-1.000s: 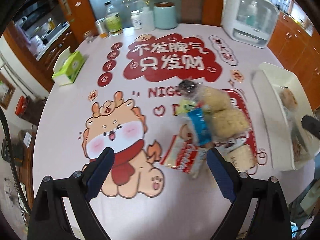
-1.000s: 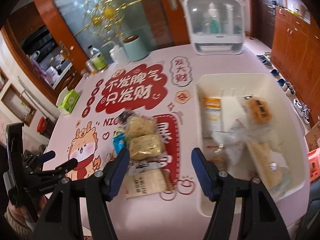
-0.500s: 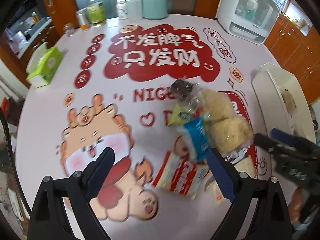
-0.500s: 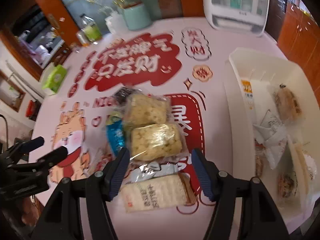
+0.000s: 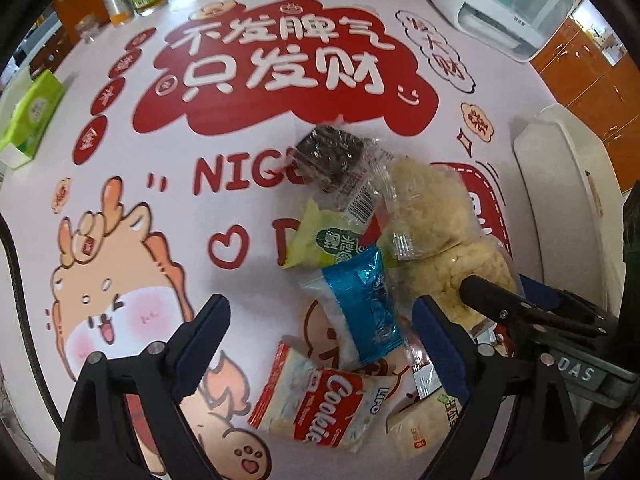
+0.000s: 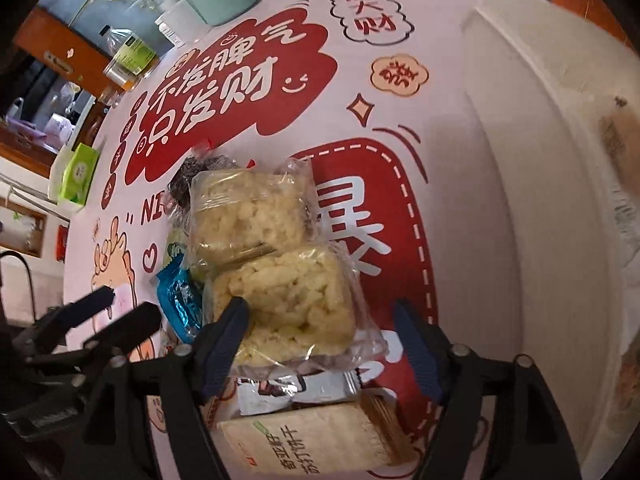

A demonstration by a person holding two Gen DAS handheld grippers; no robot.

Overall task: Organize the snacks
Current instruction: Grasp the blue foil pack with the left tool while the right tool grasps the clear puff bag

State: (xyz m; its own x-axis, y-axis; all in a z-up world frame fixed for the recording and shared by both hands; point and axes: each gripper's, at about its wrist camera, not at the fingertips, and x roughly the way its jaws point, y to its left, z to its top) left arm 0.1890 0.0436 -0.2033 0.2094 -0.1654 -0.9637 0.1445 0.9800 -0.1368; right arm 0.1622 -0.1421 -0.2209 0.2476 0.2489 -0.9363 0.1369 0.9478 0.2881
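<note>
– Snacks [image 5: 360,264]?
– Heaped mid-table [image 5: 248,208], beside the white bin [image 6: 540,200].
– Grippers?
– Left gripper [image 5: 320,340] wide, narrowing over the blue pack [image 5: 366,304]. Right gripper [image 6: 320,320] widening around a rice cake [image 6: 292,304], not gripping.

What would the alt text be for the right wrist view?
The open right tool, its jaws widening, straddles a clear-wrapped pale puffed-rice cake in a snack pile on a pink cartoon-printed tablecloth. A second rice cake lies behind, a white plastic bin stands right, and the left tool enters lower left.
</note>
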